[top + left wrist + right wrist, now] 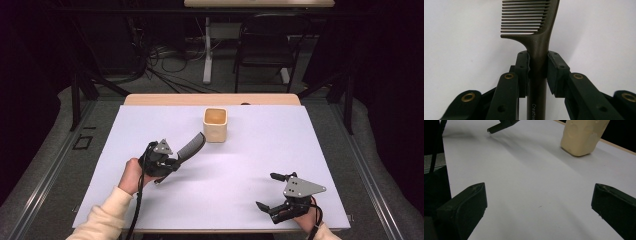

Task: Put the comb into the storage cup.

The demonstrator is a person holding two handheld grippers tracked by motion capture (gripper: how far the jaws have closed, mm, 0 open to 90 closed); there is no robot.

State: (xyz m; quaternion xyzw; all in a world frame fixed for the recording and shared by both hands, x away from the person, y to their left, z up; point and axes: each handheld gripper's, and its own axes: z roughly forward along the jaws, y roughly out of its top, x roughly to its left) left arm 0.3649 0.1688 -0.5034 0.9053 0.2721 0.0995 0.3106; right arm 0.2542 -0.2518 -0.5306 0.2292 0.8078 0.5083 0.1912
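My left gripper is shut on the handle of a dark comb, left of the table's middle. The comb slants up and to the right, with its toothed end close to a cream cup. In the left gripper view the pads press on both sides of the comb just below the teeth. Near the front right corner, my right gripper stands open over bare table. The right gripper view has its two wide-apart fingertips, the cup at the upper right, and the comb's handle end at the top.
A white sheet covers the wooden table. Behind the table stand a dark chair, a table leg and loose cables on the floor.
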